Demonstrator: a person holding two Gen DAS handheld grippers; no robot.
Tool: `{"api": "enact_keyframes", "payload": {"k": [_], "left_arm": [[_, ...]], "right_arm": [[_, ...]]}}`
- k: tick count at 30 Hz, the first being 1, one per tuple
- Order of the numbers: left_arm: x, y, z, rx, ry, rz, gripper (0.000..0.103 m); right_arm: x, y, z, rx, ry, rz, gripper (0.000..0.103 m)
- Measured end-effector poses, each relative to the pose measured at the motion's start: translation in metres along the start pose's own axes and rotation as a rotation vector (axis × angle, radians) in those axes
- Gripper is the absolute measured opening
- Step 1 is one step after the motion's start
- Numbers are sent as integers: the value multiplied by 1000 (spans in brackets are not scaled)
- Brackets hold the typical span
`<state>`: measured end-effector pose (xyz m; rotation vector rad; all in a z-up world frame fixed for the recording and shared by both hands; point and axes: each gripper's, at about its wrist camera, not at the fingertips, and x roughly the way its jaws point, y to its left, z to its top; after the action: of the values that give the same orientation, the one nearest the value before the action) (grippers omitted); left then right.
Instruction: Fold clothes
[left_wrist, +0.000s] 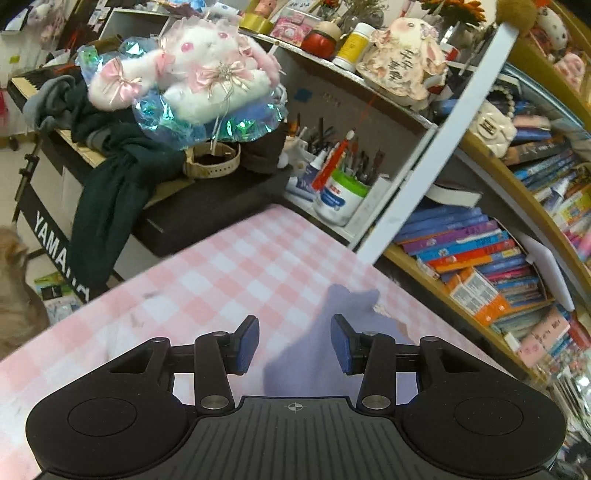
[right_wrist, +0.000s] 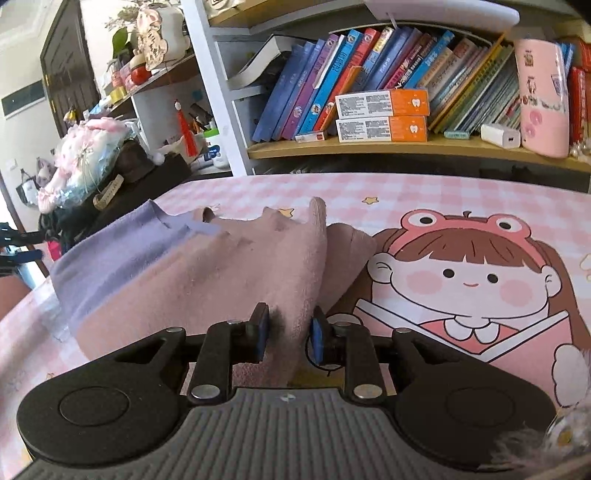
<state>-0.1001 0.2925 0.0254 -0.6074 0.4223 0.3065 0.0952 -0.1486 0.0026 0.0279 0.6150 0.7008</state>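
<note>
Between the blue pads of my right gripper (right_wrist: 288, 334) sits a raised fold of the soft pink-and-lilac knit garment (right_wrist: 207, 266), pinched tight, and the rest of it is draped across the pink checked table mat (right_wrist: 424, 192) toward its left edge, just beside the printed cartoon girl (right_wrist: 465, 273). My left gripper (left_wrist: 294, 343) hangs released above the mat, fingers spread with nothing between them, the garment's lilac part (left_wrist: 332, 332) lying under it near the mat's bookshelf-side edge.

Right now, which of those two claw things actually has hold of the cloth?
The right gripper: a fold of the pink garment sits between its blue pads. The left gripper is open, holding nothing, above the checked table.
</note>
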Motion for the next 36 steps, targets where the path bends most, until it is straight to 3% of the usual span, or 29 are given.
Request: {"api": "enact_keyframes", "payload": {"k": [7, 19, 22, 29, 34, 36], "left_arm": [[-2, 2, -27, -98, 86, -23, 42], [20, 11, -50, -348, 114, -69, 42], [26, 9, -54, -386, 114, -70, 42], [35, 14, -59, -492, 73, -64, 42], [37, 13, -61, -520, 43, -44, 37], [38, 12, -62, -521, 35, -29, 28]], "right_arm": [[2, -3, 2, -4, -13, -6, 22], [9, -17, 9, 60, -25, -12, 21], [9, -18, 9, 60, -24, -12, 26], [-5, -10, 13, -118, -62, 8, 42], [-4, -2, 9, -276, -29, 62, 40], [-4, 2, 7, -339, -16, 83, 39]]}}
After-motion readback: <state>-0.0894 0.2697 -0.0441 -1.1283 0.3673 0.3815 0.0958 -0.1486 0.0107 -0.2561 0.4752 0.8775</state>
